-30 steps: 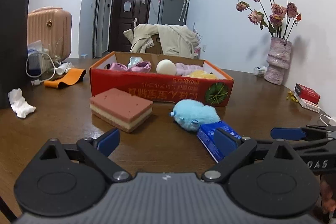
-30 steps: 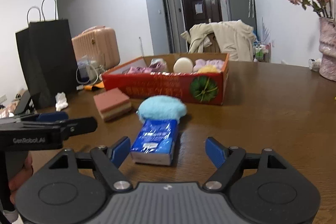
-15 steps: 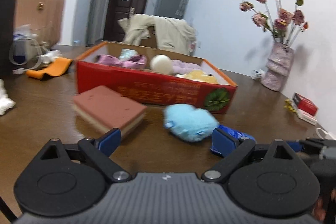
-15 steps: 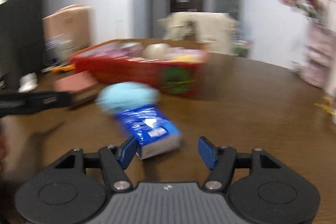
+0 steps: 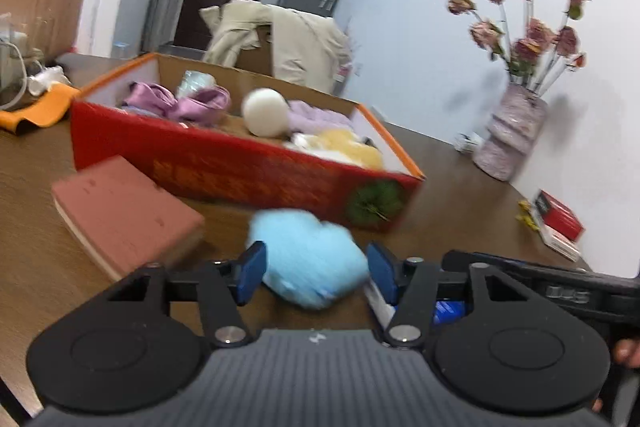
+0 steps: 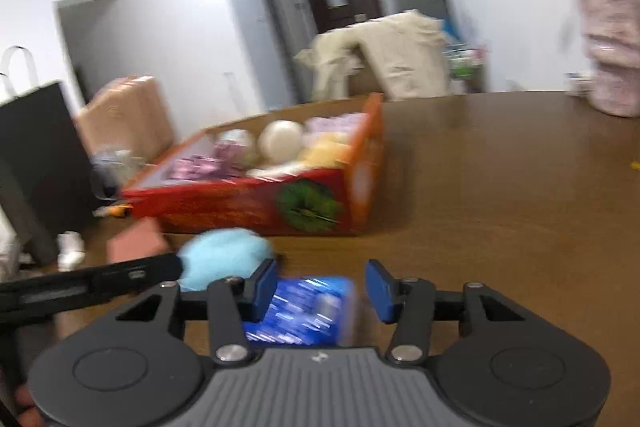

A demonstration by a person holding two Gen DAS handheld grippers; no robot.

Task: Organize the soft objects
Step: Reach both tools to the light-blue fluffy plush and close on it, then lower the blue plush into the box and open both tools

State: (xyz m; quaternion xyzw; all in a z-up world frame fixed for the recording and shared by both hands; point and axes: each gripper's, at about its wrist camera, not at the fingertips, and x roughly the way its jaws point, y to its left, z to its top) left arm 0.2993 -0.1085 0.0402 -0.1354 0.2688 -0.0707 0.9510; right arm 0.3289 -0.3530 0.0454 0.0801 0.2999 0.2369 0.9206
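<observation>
A light blue plush toy [image 5: 308, 263] lies on the brown table in front of the red cardboard box [image 5: 240, 171]. My left gripper [image 5: 316, 273] is open with its jaws on either side of the plush. A blue tissue pack [image 6: 304, 307] lies between the open jaws of my right gripper [image 6: 322, 289]. The plush also shows in the right wrist view [image 6: 224, 259]. A pink sponge block [image 5: 120, 211] lies left of the plush. The box holds purple cloth, a white ball [image 5: 264, 113] and yellow and pink soft things.
A vase of dried roses [image 5: 516, 131] stands at the right by the wall. A red and white small box [image 5: 560, 223] lies near the right table edge. An orange cloth [image 5: 36, 107] and cables lie at the far left. A black bag [image 6: 36, 155] stands left.
Both grippers have moved forward and narrowed. The left one now straddles the blue plush, the right one now straddles the tissue pack. The views are motion-blurred.
</observation>
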